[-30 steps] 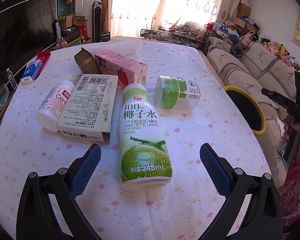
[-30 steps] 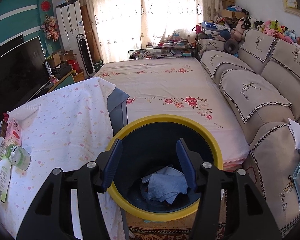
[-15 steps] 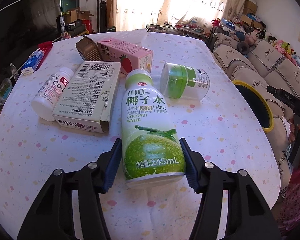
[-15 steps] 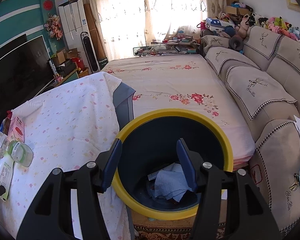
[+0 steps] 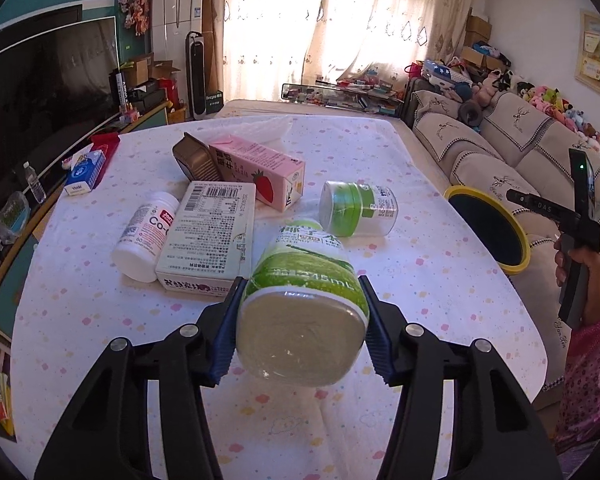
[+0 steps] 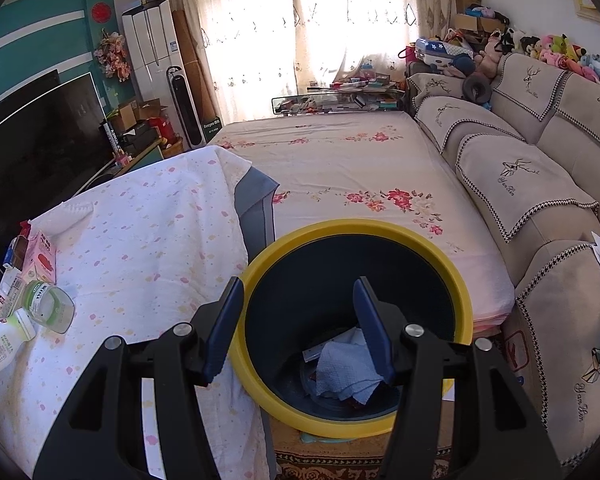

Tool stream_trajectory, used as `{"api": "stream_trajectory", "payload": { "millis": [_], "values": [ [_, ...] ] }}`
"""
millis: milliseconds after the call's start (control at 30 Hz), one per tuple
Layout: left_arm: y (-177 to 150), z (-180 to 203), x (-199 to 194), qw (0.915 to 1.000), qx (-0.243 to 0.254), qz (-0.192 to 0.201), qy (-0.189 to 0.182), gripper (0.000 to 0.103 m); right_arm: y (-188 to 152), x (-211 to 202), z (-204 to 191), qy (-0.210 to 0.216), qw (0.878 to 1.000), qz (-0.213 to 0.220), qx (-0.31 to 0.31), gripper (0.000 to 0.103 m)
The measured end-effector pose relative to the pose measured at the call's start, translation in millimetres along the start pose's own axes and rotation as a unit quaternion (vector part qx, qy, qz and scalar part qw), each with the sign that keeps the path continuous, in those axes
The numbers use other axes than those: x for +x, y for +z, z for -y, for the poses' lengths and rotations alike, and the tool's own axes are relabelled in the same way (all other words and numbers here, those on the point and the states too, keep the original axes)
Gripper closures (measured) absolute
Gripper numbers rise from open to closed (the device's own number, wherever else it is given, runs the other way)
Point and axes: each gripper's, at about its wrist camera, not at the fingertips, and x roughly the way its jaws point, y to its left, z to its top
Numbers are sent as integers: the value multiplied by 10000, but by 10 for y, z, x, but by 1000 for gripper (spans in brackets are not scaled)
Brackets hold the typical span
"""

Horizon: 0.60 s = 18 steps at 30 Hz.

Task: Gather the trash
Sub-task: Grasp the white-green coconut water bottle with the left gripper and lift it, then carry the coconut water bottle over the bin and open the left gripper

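Left wrist view. Nearest: left gripper [image 5: 302, 330], blue pads pressed on both sides of the bottle [image 5: 302, 312]. The jaws have just been closing, with the bottle between them. Bottle: green coconut-water label, base toward the camera, neck tilted away over the table [image 5: 440, 280], which wears a dotted white cloth.
Beyond, left: flat white box [image 5: 210, 236], barcode up; touching its left side, a white pill bottle [image 5: 146, 238] on its side.
Beyond, right: clear jar [image 5: 358, 210] with green lid, on its side.
Farther: pink strawberry carton [image 5: 258, 170] lying down, a brown tray [image 5: 194, 160] at its far-left end.
Far left edge: blue tissue pack [image 5: 84, 172].
Right, off the table: bin [image 5: 488, 230], yellow rim, dark inside; past it a hand [image 5: 576, 258] holding the other gripper's handle.

Right wrist view. Nearest: right gripper [image 6: 298, 330], jaws apart, nothing between the pads, over the bin [image 6: 354, 428]. Inside the bin: crumpled blue tissue [image 6: 346, 368] and other scraps, too dark to identify.
Left: table edge with the jar [image 6: 52, 306] and carton [image 6: 42, 258].
Beyond: floral bedsheet [image 6: 340, 168]. Right: sofa [image 6: 540, 184].
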Motion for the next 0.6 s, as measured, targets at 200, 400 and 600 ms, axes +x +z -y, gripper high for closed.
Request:
{"api": "stream_trajectory", "payload": {
  "millis": [200, 400, 600],
  "values": [
    [159, 28, -178, 9995, 140, 264, -121, 51, 9, -40, -8, 24, 10000, 38, 1, 49],
    [307, 46, -147, 9989, 145, 446, -90, 51, 13, -56, -16, 40, 10000, 51, -11, 49],
    [469, 78, -84, 9983, 219, 531, -42, 51, 6, -56, -8, 44, 10000, 47, 14, 49]
  ]
}}
